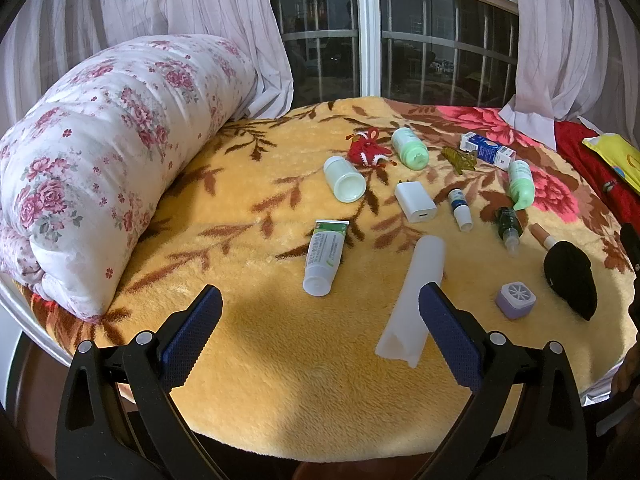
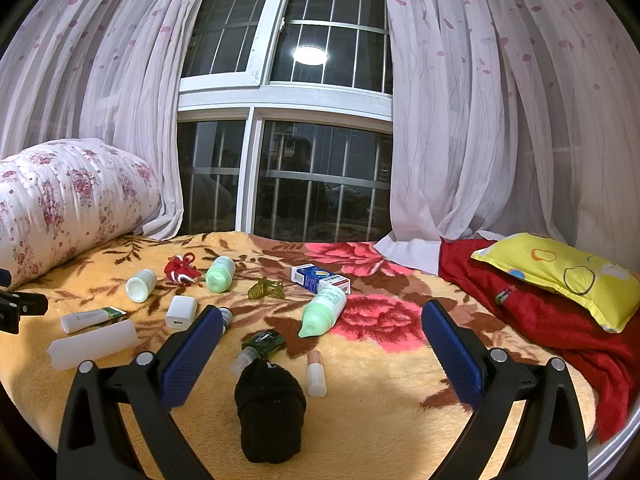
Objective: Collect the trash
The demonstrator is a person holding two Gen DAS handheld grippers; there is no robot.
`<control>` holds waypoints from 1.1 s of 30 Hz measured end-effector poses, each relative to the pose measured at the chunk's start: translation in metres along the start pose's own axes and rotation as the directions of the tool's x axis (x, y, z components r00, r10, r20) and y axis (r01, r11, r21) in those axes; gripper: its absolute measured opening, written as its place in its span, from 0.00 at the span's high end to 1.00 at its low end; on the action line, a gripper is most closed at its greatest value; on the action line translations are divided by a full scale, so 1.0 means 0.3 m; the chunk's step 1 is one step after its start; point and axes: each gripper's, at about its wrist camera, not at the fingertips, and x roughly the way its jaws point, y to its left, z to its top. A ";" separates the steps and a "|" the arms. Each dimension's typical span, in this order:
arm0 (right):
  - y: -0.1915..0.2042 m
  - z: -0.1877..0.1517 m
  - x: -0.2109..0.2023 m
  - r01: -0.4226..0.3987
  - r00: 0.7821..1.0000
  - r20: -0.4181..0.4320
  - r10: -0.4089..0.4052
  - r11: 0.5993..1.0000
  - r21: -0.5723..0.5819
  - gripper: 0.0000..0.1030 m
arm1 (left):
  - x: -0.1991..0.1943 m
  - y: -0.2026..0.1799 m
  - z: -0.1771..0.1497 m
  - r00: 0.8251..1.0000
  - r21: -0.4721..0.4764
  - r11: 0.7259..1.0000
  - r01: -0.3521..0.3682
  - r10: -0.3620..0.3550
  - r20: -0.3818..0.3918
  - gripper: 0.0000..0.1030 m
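Observation:
Many small items lie scattered on a yellow floral blanket. A green-white tube and a long white translucent tube lie just beyond my left gripper, which is open and empty. A white jar, a white charger, green bottles and a blue-white box lie farther back. My right gripper is open and empty above a black pouch, a peach lip balm and a dark green spray bottle.
A rolled floral quilt lies along the left. A red cloth and a yellow pillow lie at the right. Curtains and a barred window stand behind. A lilac cube sits near the pouch.

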 end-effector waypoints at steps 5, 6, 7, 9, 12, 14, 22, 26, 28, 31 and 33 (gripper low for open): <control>-0.001 0.002 -0.003 0.000 1.000 -0.002 0.000 1.000 0.001 0.05 | -0.001 -0.002 0.000 1.000 0.000 1.000 -0.001 0.001 0.000 0.07; -0.001 0.003 -0.005 0.001 1.000 -0.002 -0.001 1.000 0.001 0.05 | -0.002 -0.001 -0.002 1.000 0.000 1.000 0.000 0.000 0.000 0.07; -0.006 0.003 -0.005 0.002 1.000 -0.001 -0.002 1.000 0.001 0.05 | -0.002 -0.002 -0.001 1.000 0.000 1.000 0.000 0.000 -0.001 0.07; -0.007 0.004 -0.006 0.001 1.000 -0.002 -0.001 1.000 0.002 0.05 | -0.003 -0.002 -0.002 1.000 0.001 1.000 0.000 0.000 -0.001 0.07; -0.010 -0.005 -0.004 0.003 1.000 0.000 -0.003 1.000 0.003 0.05 | -0.003 0.003 0.000 1.000 -0.001 1.000 0.000 0.000 0.001 0.07; -0.010 -0.009 0.001 0.005 1.000 0.001 -0.005 1.000 0.001 0.05 | 0.013 0.046 0.006 1.000 -0.015 1.000 -0.009 0.009 0.002 0.07; -0.011 -0.020 -0.003 0.012 1.000 0.013 -0.012 1.000 -0.019 0.05 | 0.083 0.175 0.038 1.000 -0.054 0.999 -0.003 0.001 -0.030 0.07; 0.003 -0.018 -0.019 0.005 1.000 0.025 -0.005 0.999 -0.038 0.05 | 0.148 0.123 0.067 0.998 -0.015 1.000 0.012 -0.013 -0.058 0.07; 0.002 -0.017 -0.031 0.005 0.999 0.035 -0.004 0.999 -0.045 0.05 | 0.192 0.101 0.081 0.997 -0.007 0.999 0.031 -0.032 -0.074 0.07; -0.009 -0.016 -0.032 0.002 0.999 0.035 -0.001 1.000 -0.030 0.05 | 0.270 0.064 0.094 0.994 0.029 0.999 0.035 -0.032 -0.104 0.07; -0.018 -0.015 -0.029 0.001 1.000 0.031 -0.001 1.000 -0.014 0.05 | 0.337 0.052 0.096 0.990 0.040 0.999 0.037 -0.031 -0.139 0.08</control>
